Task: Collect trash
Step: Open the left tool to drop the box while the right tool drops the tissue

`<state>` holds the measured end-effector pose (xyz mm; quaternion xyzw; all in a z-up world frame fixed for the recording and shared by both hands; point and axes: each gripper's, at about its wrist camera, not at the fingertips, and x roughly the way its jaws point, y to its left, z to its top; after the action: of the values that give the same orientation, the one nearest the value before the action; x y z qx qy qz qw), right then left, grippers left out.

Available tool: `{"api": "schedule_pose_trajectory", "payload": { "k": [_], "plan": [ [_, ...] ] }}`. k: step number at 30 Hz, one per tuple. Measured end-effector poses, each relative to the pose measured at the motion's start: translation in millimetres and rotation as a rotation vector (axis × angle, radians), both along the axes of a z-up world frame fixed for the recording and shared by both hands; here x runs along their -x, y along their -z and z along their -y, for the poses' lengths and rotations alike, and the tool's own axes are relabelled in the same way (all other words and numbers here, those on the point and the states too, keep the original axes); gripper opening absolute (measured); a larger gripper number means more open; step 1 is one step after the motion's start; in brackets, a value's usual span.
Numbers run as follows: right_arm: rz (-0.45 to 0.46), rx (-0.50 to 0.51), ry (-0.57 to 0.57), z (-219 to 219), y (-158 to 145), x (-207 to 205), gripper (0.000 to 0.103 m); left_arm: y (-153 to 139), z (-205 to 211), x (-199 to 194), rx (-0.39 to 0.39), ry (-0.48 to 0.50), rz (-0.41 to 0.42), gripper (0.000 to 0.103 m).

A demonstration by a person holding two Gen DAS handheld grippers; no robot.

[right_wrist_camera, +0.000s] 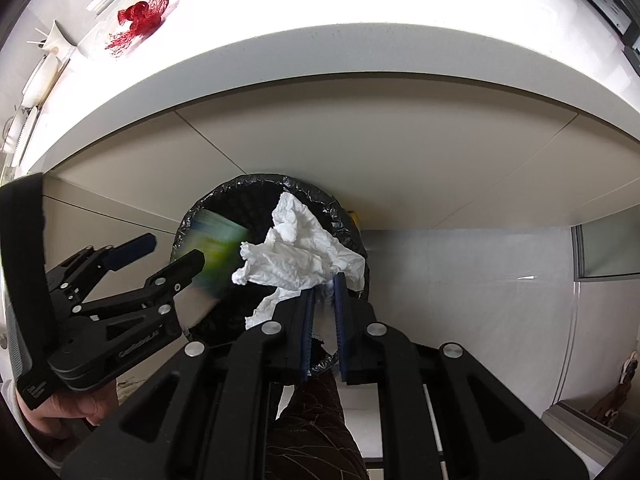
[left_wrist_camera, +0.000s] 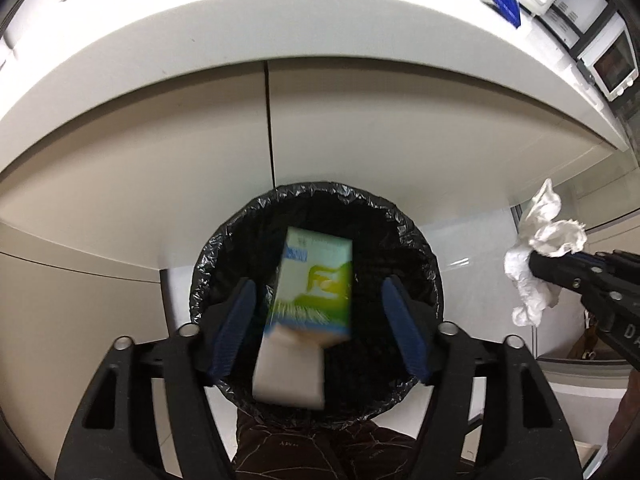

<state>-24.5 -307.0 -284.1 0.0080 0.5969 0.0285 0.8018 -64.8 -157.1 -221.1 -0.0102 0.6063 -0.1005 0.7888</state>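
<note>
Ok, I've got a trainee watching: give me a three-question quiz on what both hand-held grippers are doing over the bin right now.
1. True or false: the left hand-held gripper is clamped on the blurred green-and-white cardboard box.
2. What does the right hand-held gripper hold? A) crumpled white paper tissue B) red mesh netting C) nothing
3. Fill in: the box is over the round bin with the ____ plastic liner.

Key: 1 false, its jaws are spread and the box is loose between them; 2 A; 3 black.
</note>
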Motion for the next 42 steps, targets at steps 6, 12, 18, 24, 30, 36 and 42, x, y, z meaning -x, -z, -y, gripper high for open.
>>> {"api": "schedule_pose_trajectory", "payload": {
  "k": [6, 12, 18, 24, 30, 36, 42],
  "plan": [
    [0.005, -0.018, 0.002, -3, -1, -5, 0.009, -13, -17, 2, -0.005, -0.016, 0.035, 0.079],
    [0.015, -0.031, -0.026, -18, -5, -10, 0.009, -28, -44, 5, 0.013, -0.080, 0.059, 0.094],
    [0.004, -0.033, -0.054, -33, 2, -12, 0.009, -29, -67, 7, 0.006, -0.119, 0.056, 0.097],
    [-0.016, -0.015, -0.081, -49, 14, -16, 0.009, -31, -89, 9, 0.018, -0.176, 0.050, 0.097],
    [-0.047, -0.010, -0.103, -62, 28, -27, 0.010, -34, -108, 8, 0.012, -0.212, 0.062, 0.097],
    [-0.068, 0.010, -0.127, -64, 39, -28, 0.011, -35, -123, 7, 0.012, -0.236, 0.055, 0.097],
    [-0.077, 0.020, -0.132, -73, 46, -35, 0.013, -30, -130, 9, 0.010, -0.246, 0.039, 0.097]
  ]
}}
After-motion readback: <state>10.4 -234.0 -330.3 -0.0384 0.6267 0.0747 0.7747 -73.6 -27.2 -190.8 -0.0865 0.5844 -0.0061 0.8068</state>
